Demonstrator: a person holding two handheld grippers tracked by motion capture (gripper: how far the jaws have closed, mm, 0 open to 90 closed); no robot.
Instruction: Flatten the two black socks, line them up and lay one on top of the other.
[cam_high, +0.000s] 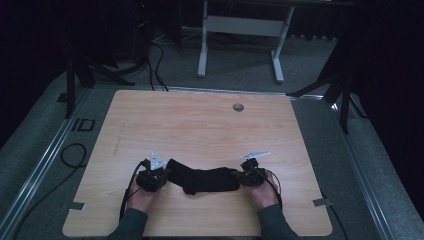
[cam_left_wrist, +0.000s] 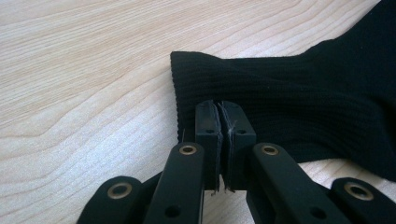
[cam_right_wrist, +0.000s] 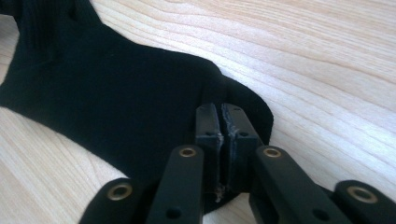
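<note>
Dark carpet surrounds a pale wooden worktop (cam_high: 200, 120) carrying one black sock (cam_high: 202, 180), lying flat near the front edge. Left tool (cam_left_wrist: 219, 122) is clenched on the ribbed cuff; right tool (cam_right_wrist: 220, 125) is clamped on the toe end. Both ends look secured; I judge any stretching, lifting or folding remains undone.

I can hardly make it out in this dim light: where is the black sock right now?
In the high view, the sock lies stretched on the table's near edge, between the left gripper and the right gripper.
</note>
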